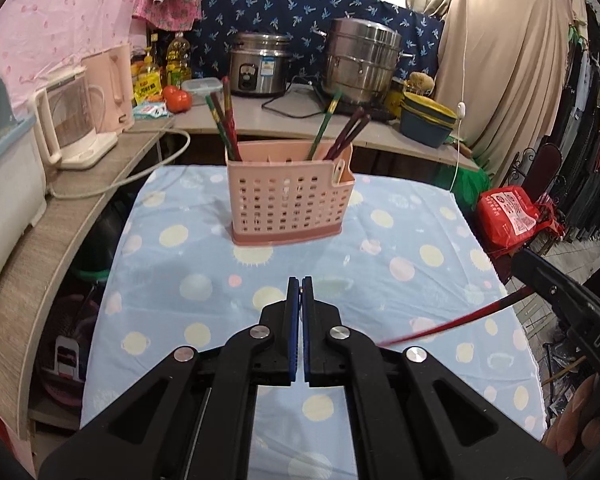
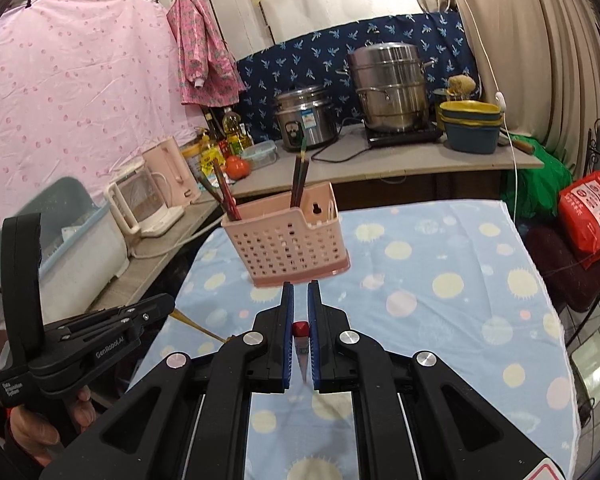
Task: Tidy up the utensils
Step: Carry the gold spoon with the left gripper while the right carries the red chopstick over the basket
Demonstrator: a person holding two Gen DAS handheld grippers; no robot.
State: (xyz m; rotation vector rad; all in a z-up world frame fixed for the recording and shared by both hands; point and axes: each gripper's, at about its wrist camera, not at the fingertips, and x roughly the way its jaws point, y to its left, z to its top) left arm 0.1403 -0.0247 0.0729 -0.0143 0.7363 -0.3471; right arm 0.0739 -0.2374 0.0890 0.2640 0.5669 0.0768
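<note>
Surface: table covered with a light blue cloth printed with pale yellow and pink dots; a wooden counter runs along its left side and a second counter stands behind it.
Utensil holder: pink perforated plastic caddy standing upright on the cloth near the far edge of the table, with a darker pink base.
Holder contents: chopsticks lean out of the left compartment, and more chopsticks lean out of the right compartment; the exact count cannot be told.
Left gripper: jaws clenched, blue pads nearly touching; in the left wrist view only a tiny light speck shows between the tips. In the right wrist view a thin yellowish stick projects from its tip, so it is grasping that stick.
Right gripper: jaws grasping a red chopstick, seen end-on between the blue pads. In the left wrist view the same chopstick appears as a long red shaft extending from this gripper across the cloth.
Hand: a person's hand wraps the left gripper's handle at the lower left of the right wrist view.
Counter items: rice cooker, stacked steel steamer pot, blue and yellow basins, tomato, oil bottles, pink kettle, clear kettle.
Background: pink dotted sheet, navy patterned cloth, beige curtain.
</note>
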